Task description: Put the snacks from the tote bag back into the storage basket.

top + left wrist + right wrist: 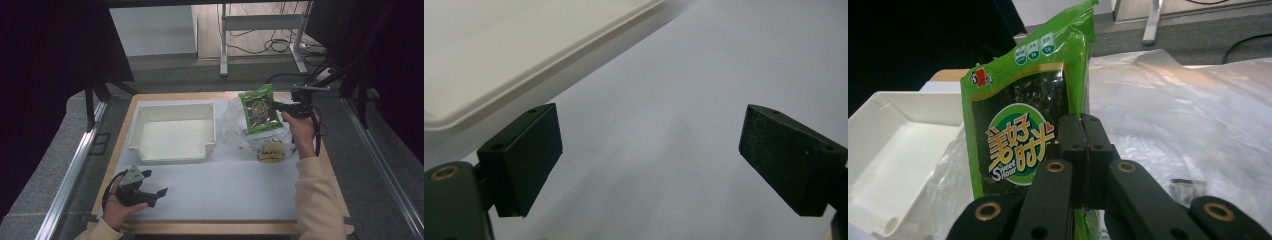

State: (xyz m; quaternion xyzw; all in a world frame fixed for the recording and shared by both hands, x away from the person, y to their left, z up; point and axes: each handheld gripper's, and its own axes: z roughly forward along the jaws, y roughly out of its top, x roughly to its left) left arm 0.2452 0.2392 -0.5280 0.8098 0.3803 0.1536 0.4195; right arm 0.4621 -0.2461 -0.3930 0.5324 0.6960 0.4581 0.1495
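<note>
A green snack packet [259, 109] was held upright above a clear plastic bag [235, 129], pinched at its edge by the closed right gripper [278, 105]. A white tray [172, 152] lay at nine o'clock. The left gripper [155, 195] rested open, farther off.

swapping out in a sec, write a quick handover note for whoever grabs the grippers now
Right gripper: shut on the edge of the green snack packet, holding it up above the clear plastic bag on the right of the table.
Left gripper: open, nothing between the jaws, resting low on the white mat by the near left corner of the white tray.
The tray looks empty. A yellowish packet lies at the near end of the plastic bag.
Done: green packet gripped and lifted.
Left: probably carry it across to the tray and release it, then likely the yellowish packet.
</note>
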